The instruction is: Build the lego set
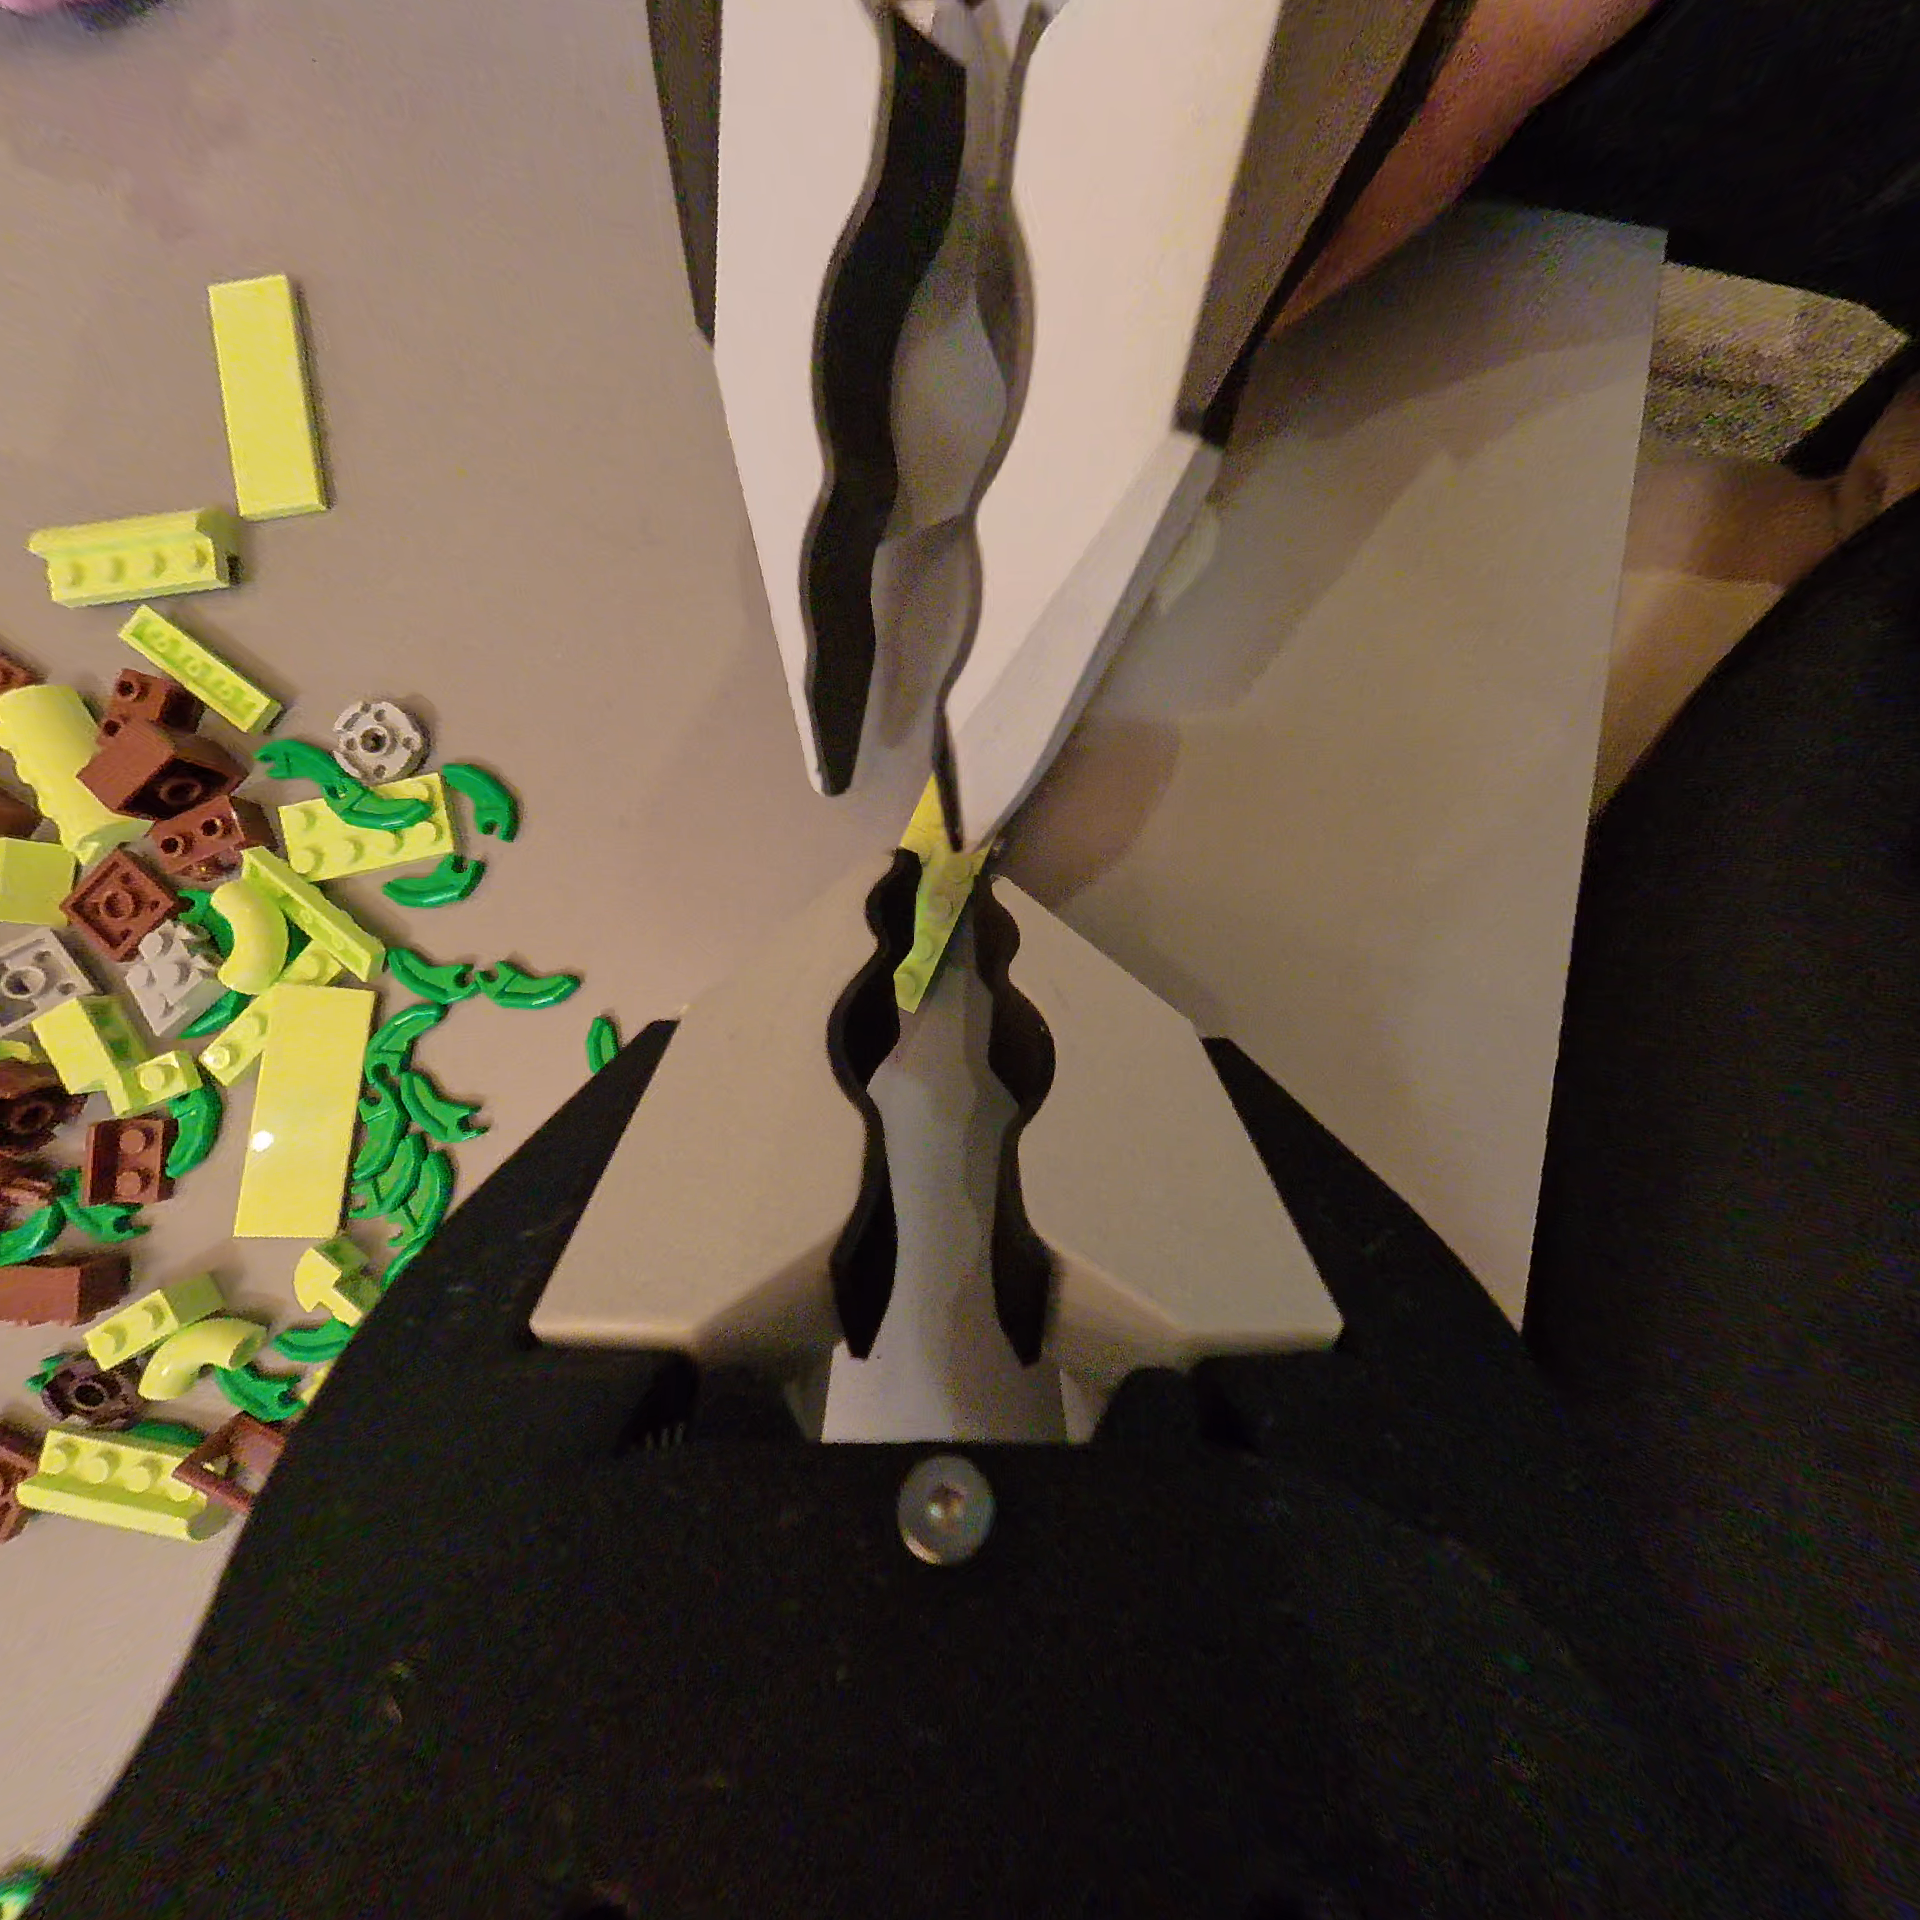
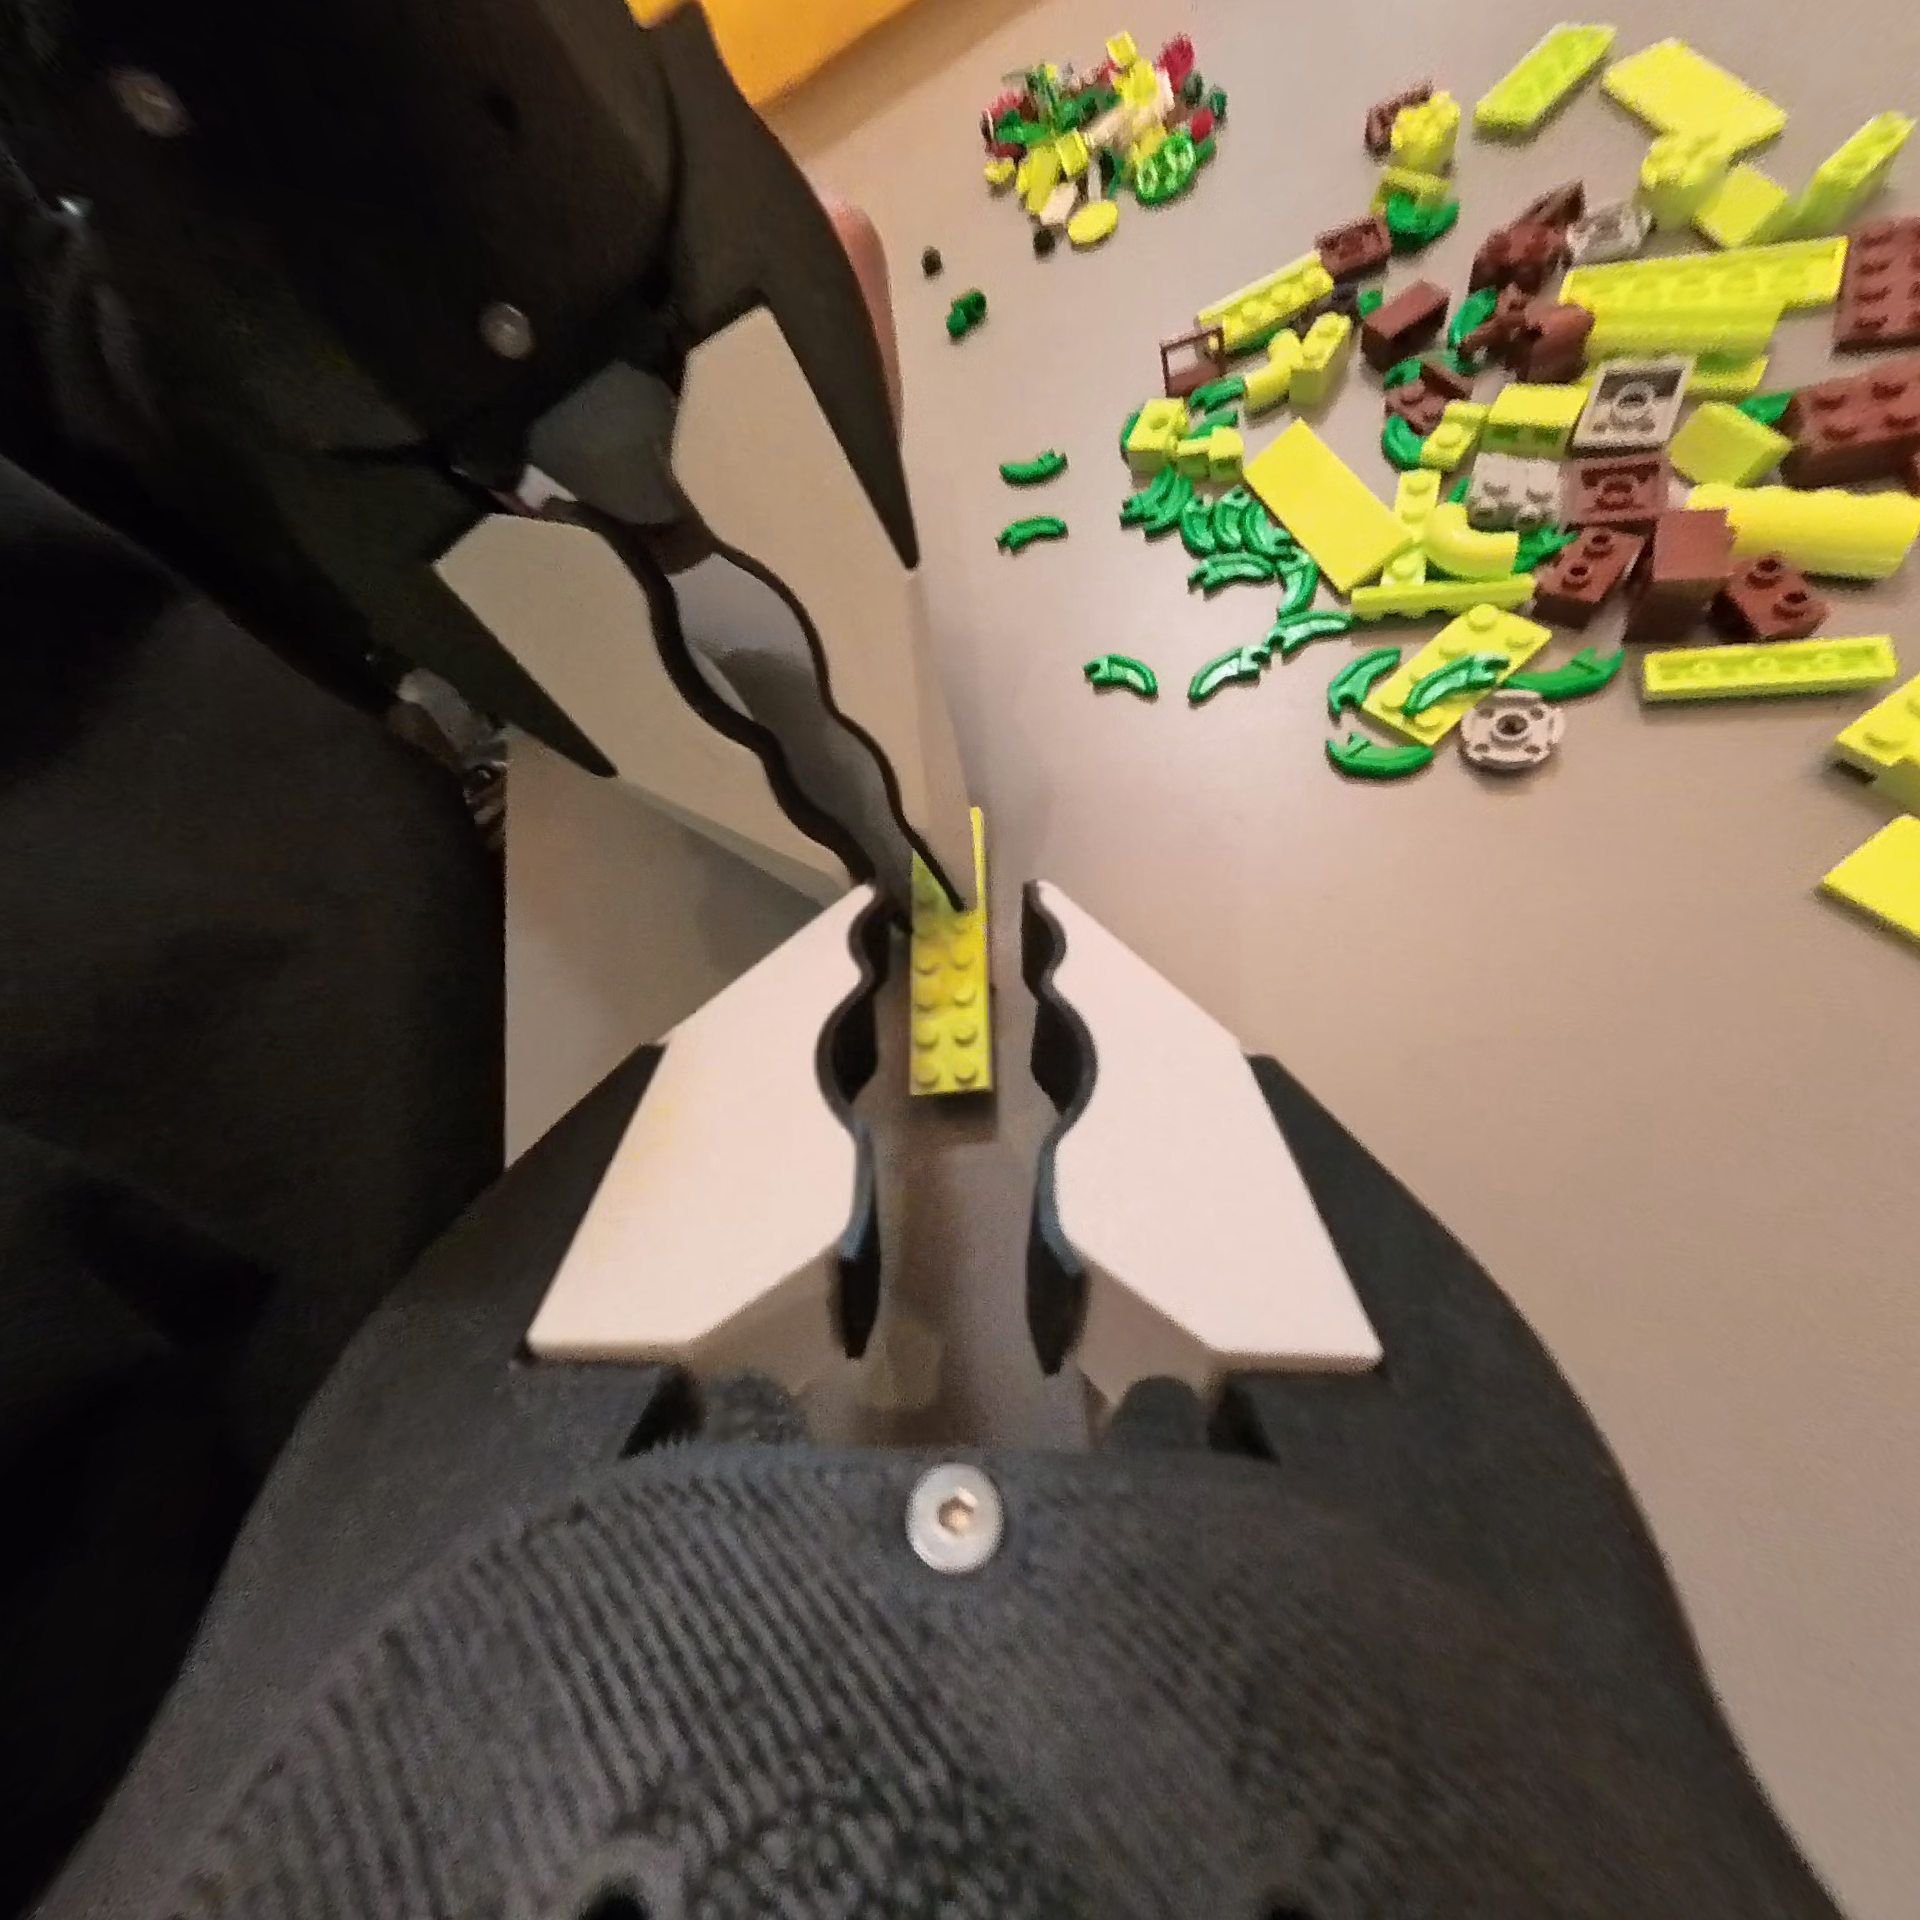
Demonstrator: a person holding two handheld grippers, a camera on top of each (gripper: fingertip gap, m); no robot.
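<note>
Up between the two grippers sits a lime-yellow studded plate (image 2: pixel 948 997), its long axis running along the right gripper (image 2: pixel 951 909)'s fingers. That gripper stands slightly open around it, while the left gripper (image 1: pixel 940 868) pinches its far end.

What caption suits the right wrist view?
Two handheld grippers meet over a lime studded plate, with loose bricks scattered on the table.

Grey-beige table (image 1: pixel 499 312): loose pile of lime, brown, grey and green lego pieces (image 1: pixel 197 1039) at left; smaller mixed heap (image 2: pixel 1101 135) lies farther off.
</note>
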